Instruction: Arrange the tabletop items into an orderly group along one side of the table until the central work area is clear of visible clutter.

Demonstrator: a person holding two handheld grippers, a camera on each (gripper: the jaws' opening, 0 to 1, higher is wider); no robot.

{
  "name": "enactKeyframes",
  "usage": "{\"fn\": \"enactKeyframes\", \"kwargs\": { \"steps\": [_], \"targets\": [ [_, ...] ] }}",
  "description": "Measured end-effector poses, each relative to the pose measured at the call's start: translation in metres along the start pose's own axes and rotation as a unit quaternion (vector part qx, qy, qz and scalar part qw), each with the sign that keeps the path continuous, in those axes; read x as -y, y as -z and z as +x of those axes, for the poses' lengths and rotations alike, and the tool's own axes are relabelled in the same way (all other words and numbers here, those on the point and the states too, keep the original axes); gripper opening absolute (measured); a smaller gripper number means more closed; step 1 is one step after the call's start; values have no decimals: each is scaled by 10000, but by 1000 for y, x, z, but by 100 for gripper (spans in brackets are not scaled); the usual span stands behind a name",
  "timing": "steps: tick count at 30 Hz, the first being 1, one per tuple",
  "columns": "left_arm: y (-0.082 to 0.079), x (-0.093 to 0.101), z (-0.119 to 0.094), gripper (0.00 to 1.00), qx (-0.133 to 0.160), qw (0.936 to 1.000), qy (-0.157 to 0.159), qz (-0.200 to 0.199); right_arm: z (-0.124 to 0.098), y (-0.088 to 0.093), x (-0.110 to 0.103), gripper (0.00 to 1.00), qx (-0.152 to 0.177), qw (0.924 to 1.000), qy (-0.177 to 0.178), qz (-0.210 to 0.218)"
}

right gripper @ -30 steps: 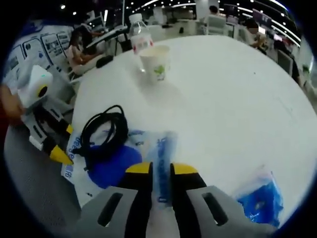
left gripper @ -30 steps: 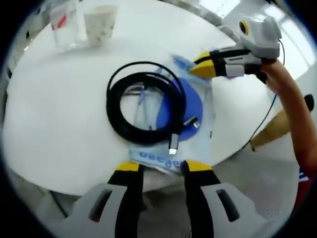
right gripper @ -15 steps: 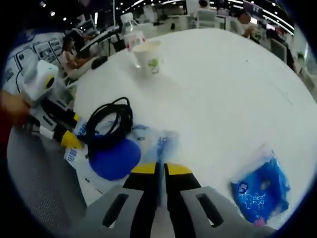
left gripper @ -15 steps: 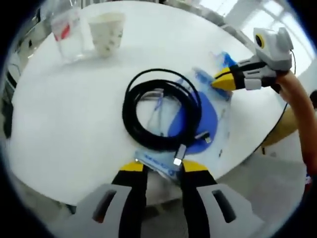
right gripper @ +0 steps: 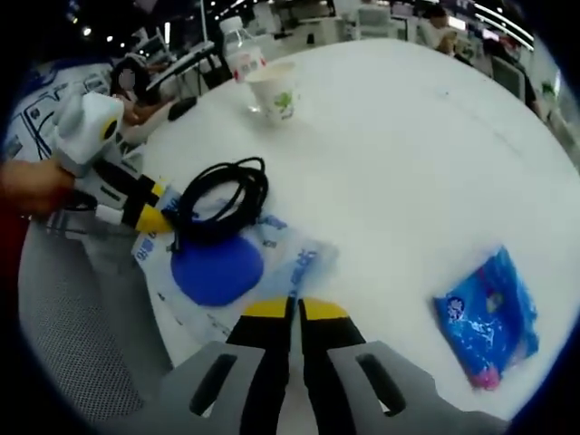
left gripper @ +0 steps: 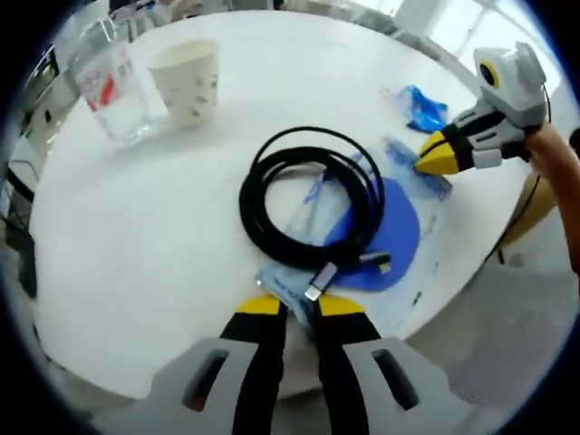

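Open-plan office. Top of right gripper view: rows of ceiling lights [right gripper: 272,7], desks, seated people [right gripper: 442,23] at upper right, another person [right gripper: 131,86] at upper left. Round white table [right gripper: 408,154] in front; grey carpet [right gripper: 82,317] at lower left.

Cable: black coil [left gripper: 308,204] lying flat atop the clear bag, plug end toward the table edge.
Clear bag: flat plastic sleeve [left gripper: 399,237] with blue disc and lettering, at the table's rim.
Blue packet: crinkled [right gripper: 489,315], lying apart.
Paper cup: upright [left gripper: 186,80], beside the bottle.
Bottle: clear, red label [left gripper: 107,80], upright.
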State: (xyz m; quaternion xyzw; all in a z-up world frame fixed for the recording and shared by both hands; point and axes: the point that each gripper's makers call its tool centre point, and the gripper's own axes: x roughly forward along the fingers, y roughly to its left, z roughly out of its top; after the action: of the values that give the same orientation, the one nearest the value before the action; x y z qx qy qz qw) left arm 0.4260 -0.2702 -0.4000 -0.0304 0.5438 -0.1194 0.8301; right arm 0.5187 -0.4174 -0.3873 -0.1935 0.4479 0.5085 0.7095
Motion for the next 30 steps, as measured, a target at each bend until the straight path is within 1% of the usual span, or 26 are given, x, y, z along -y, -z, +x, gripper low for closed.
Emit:
{"fn": "enactKeyframes", "kwargs": {
  "steps": [4,10,16,20,23,26,28,30],
  "targets": [
    [-5,-3,0,6,65,9999,-14,119,-3,3,-2,3,23,10000,54,77],
    [-22,-8,1,3,205,9994,-12,293,-6,9,-4,3,42,9997,103,220],
    [-44,-8,5,1,347,9976,-38,601,-13,11,0,3,129,9988,276,372],
    [-55,-7,10,1,389,9967,-33,710,-15,11,6,3,213,9978,403,488],
    [-66,-6,11,0,490,9956,-40,793,-18,9,10,3,277,9970,493,532],
    [-77,-8,12,0,602,9941,-64,897,-23,3,15,2,459,9953,630,573],
    [-80,-8,13,0,610,9940,-54,910,-24,1,17,2,503,9947,675,591],
    [-87,-9,15,0,669,9936,-52,906,-25,-2,21,2,578,9935,777,601]
  ]
}}
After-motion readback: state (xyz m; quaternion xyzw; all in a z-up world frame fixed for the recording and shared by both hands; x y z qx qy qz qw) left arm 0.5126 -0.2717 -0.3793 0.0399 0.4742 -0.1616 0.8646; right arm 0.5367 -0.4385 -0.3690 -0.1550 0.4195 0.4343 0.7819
